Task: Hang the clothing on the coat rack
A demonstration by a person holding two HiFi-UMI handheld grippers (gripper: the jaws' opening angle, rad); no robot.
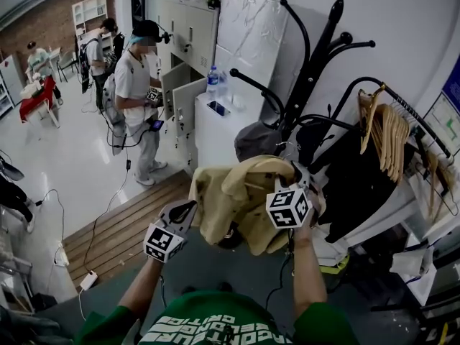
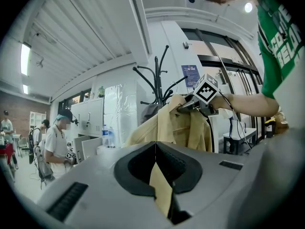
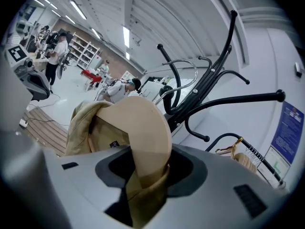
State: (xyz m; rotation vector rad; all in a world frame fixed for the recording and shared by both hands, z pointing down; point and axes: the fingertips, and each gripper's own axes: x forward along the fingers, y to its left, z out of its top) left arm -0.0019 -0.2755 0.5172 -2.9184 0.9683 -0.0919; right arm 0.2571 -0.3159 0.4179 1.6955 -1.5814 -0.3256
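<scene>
Left gripper (image 2: 156,173) is pinched tight on a thin fold of the tan jacket (image 1: 237,196). Right gripper (image 3: 147,175) grips the collar, its jaws spread round the thick fabric. The jacket hangs between them, dead centre in the head view, with the black coat rack (image 1: 316,56) close by at one o'clock. A small dark label (image 3: 114,144) sits inside the collar, unreadable. The green shirt (image 1: 215,325) has white lettering, upside down and cut off, so I can't read it.
</scene>
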